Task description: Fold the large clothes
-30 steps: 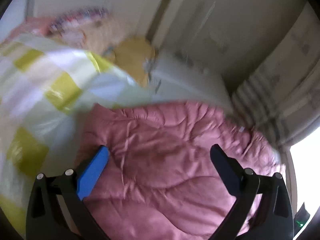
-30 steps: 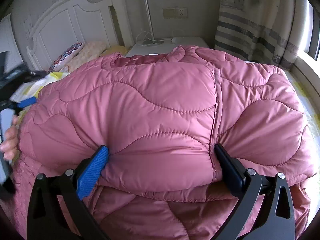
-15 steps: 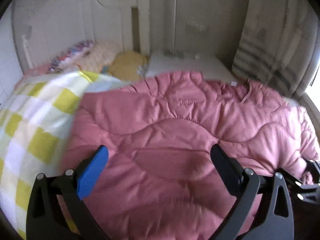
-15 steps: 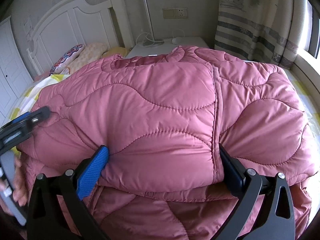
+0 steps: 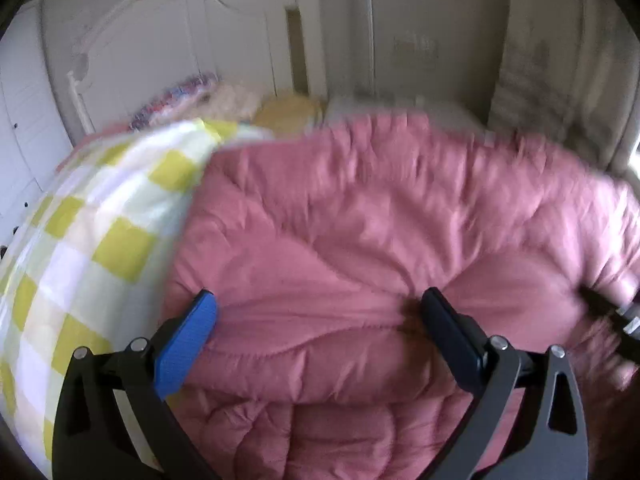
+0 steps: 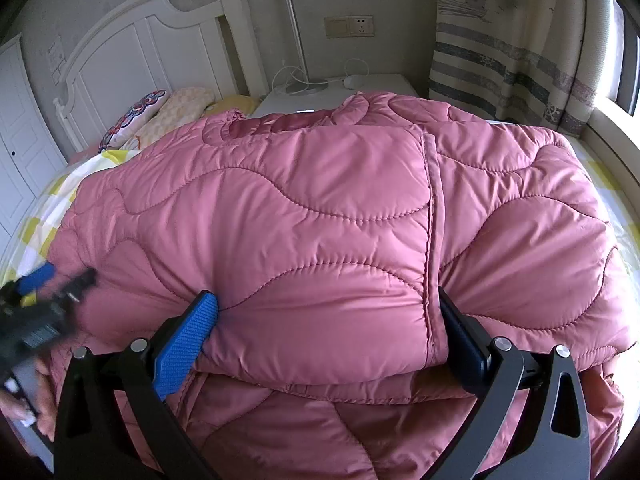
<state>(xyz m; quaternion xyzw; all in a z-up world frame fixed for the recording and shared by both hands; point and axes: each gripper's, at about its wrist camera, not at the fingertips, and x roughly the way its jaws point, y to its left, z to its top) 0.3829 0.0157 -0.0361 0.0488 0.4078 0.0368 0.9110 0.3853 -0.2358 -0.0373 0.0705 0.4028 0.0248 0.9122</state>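
A pink quilted jacket (image 6: 320,208) lies folded into a thick bundle on the bed. My right gripper (image 6: 326,300) is open at its near edge, with the puffy top fold bulging between the blue finger (image 6: 188,340) and the dark finger. My left gripper (image 5: 318,300) is also open and sits low against the jacket (image 5: 360,240) near its left side. It also shows, blurred, as the left gripper (image 6: 40,292) at the jacket's left edge, with a hand (image 6: 44,392) behind it. The right gripper's tip (image 5: 612,308) shows at the far right of the left wrist view.
The jacket rests on a yellow-and-white checked bed cover (image 5: 100,248). Pillows (image 6: 160,116) lie by the white headboard (image 6: 132,48). A white nightstand (image 6: 360,88) with a lamp pole and cables stands behind. A striped curtain (image 6: 500,40) hangs at the right by the window.
My left gripper swung from facing the bed's left side to face the jacket and came down close to its left edge. The right gripper and the fold held still.
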